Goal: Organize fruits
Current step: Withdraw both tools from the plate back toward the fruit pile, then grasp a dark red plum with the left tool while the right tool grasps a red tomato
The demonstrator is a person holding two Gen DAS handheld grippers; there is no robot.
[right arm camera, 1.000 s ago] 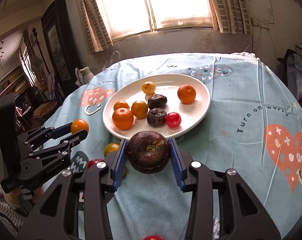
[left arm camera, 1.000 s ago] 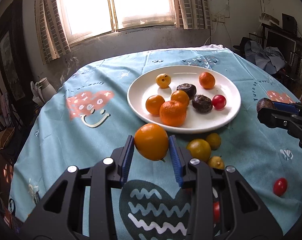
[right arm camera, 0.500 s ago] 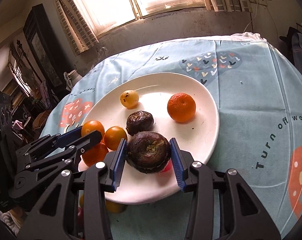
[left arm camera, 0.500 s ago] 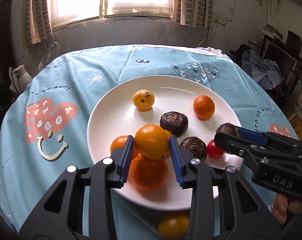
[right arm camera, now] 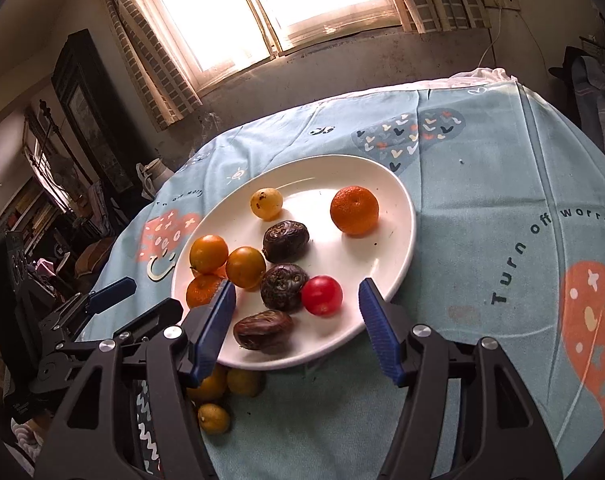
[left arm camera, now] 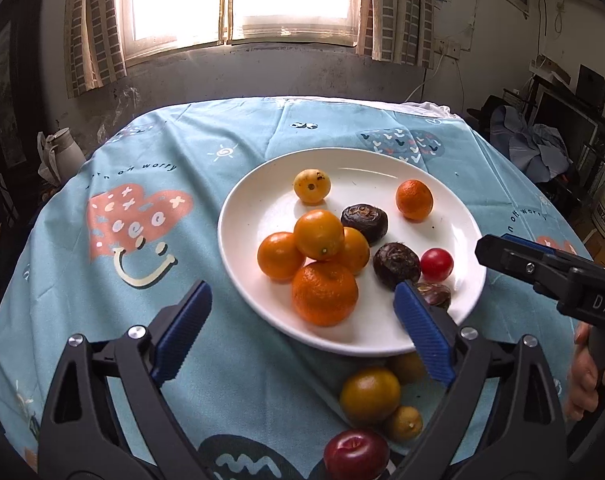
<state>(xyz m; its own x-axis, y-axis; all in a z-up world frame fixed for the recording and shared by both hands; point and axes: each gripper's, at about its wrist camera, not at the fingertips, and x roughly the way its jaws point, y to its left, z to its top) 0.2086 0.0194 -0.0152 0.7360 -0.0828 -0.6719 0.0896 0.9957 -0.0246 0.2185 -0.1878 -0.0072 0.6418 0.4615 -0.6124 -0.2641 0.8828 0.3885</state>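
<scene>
Left claw [left arm camera: 300,312]: wide open, holding nothing.
Right claw [right arm camera: 298,300]: wide open too, empty.
Behind the left claw: a red plum [left arm camera: 356,454], a yellow fruit [left arm camera: 369,396] and a small lime [left arm camera: 403,424] lie on the cloth [left arm camera: 142,160], not in the plate yet.
Just ahead of the right claw: the dark fruit [right arm camera: 263,330] lies in the plate [right arm camera: 398,216], near its front rim.
Ahead of the left claw: the orange [left arm camera: 319,234] sits on top of three other oranges.
Done: nine fruits are in the plate.
Left to do: the few on the cloth, I think.
Change: half a second ago each claw squeezed its fruit over the plate; now both have let go and pulled back.
</scene>
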